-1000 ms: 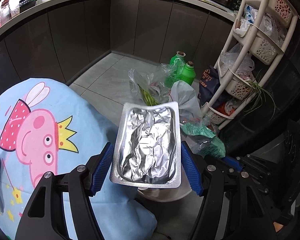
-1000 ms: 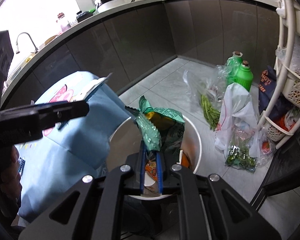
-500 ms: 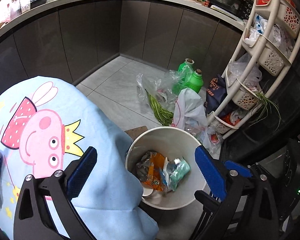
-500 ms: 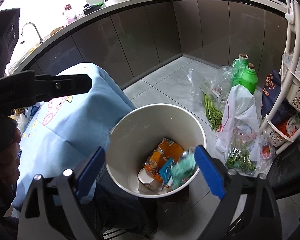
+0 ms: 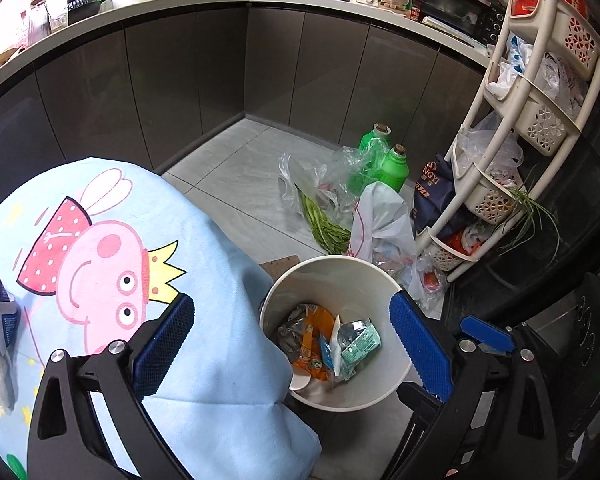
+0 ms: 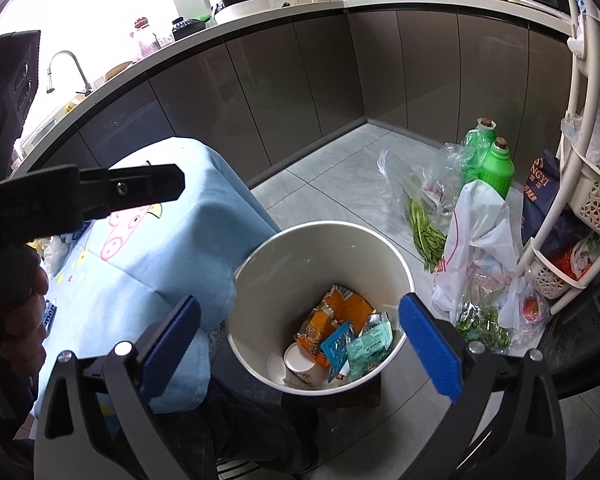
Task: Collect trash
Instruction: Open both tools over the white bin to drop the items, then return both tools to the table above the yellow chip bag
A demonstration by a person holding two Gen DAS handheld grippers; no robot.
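Note:
A white round bin [image 5: 328,258] [image 6: 320,226] stands on the floor beside the table. In it lie a silver foil pack [image 5: 290,326], a green wrapper [image 5: 360,346] [image 6: 370,346], an orange wrapper [image 6: 332,312], a blue piece [image 6: 338,344] and a paper cup [image 6: 300,360]. My left gripper [image 5: 290,304] hangs open above the bin and holds nothing. My right gripper [image 6: 300,302] is also above the bin, its jaws opening wide with nothing between them. One of the left gripper's fingers [image 6: 100,192] shows at the left of the right wrist view.
A table under a light blue cartoon cloth [image 5: 100,240] is left of the bin, with small packets [image 5: 2,312] at its left edge. Green bottles [image 5: 394,168], bags of greens [image 5: 324,224], a white bag [image 5: 384,216] and a basket rack [image 5: 532,120] crowd the floor behind.
The left gripper opened and let go of the silver foil pack, which now lies in the bin. The right gripper opened and dropped the green wrapper into the bin.

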